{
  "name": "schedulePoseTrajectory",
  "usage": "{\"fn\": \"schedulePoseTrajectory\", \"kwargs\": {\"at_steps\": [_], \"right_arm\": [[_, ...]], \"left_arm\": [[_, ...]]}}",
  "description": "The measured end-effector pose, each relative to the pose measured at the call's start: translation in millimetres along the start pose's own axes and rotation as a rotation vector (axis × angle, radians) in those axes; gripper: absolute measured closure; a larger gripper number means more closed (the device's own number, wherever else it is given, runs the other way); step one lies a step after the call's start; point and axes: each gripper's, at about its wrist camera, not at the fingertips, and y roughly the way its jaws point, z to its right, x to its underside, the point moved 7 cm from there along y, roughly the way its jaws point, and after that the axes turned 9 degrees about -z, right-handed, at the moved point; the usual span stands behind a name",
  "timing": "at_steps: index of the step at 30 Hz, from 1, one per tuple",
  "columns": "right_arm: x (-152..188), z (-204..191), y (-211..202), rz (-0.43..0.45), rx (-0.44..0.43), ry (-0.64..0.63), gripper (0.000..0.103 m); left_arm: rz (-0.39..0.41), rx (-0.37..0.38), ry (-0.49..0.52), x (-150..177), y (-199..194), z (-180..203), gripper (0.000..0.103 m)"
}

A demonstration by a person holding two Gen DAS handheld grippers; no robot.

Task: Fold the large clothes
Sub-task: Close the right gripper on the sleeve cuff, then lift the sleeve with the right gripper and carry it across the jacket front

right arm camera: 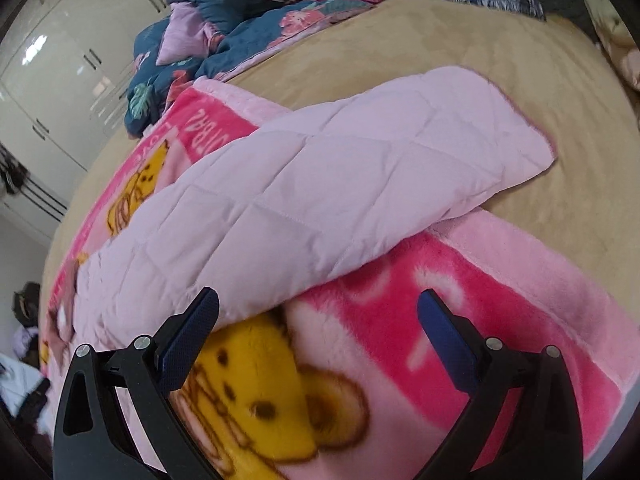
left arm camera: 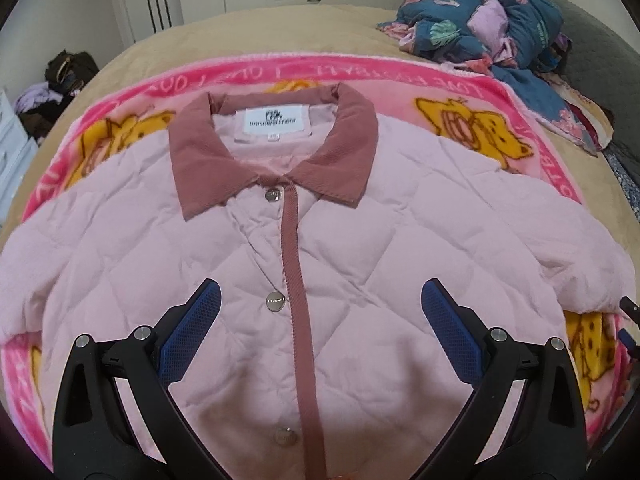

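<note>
A pale pink quilted jacket point(left arm camera: 224, 256) lies flat, front up, on a pink cartoon blanket point(left arm camera: 472, 96). It has a dusty-rose collar point(left arm camera: 276, 148), a rose placket and metal snaps. My left gripper point(left arm camera: 320, 300) hovers open above the jacket's chest, nothing between its blue pads. In the right wrist view the jacket's sleeve point(right arm camera: 340, 184) stretches out across the blanket point(right arm camera: 400, 320) onto the beige bed. My right gripper point(right arm camera: 318, 308) stands open just below the sleeve's lower edge, its left fingertip point(right arm camera: 204, 308) close to the fabric.
The beige bed cover point(right arm camera: 500, 64) spreads around the blanket. A crumpled dark blue floral quilt point(left arm camera: 480, 16) lies at the far right of the bed. White wardrobe doors point(right arm camera: 68, 60) stand behind. A heap of bags and clothes point(left arm camera: 60, 80) sits on the floor at left.
</note>
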Motion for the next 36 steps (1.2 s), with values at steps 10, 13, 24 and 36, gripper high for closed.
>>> {"fn": "schedulePoseTrajectory", "kwargs": {"at_steps": [10,13,24,36], "right_arm": [[-28.3,10.3,22.4,0.027,-0.068,0.141,0.004],[-40.1,23.2,21.8,0.063,-0.104,0.227,0.004],[-84.2,58.4,13.6,0.187,-0.134,0.374,0.054],[-81.4,-50.3,-63.9,0.375,-0.219,0.0,0.083]], "left_arm": [[-0.039,-0.014,-0.067,12.5,18.6,-27.1,0.009],[-0.042,-0.013,-0.075,15.7,16.5,-34.4,0.009],[0.001,-0.015,-0.124,10.0,-6.8,-69.3,0.009],[0.018,0.007,-0.134,19.2,-16.0,-99.8,0.009]]}}
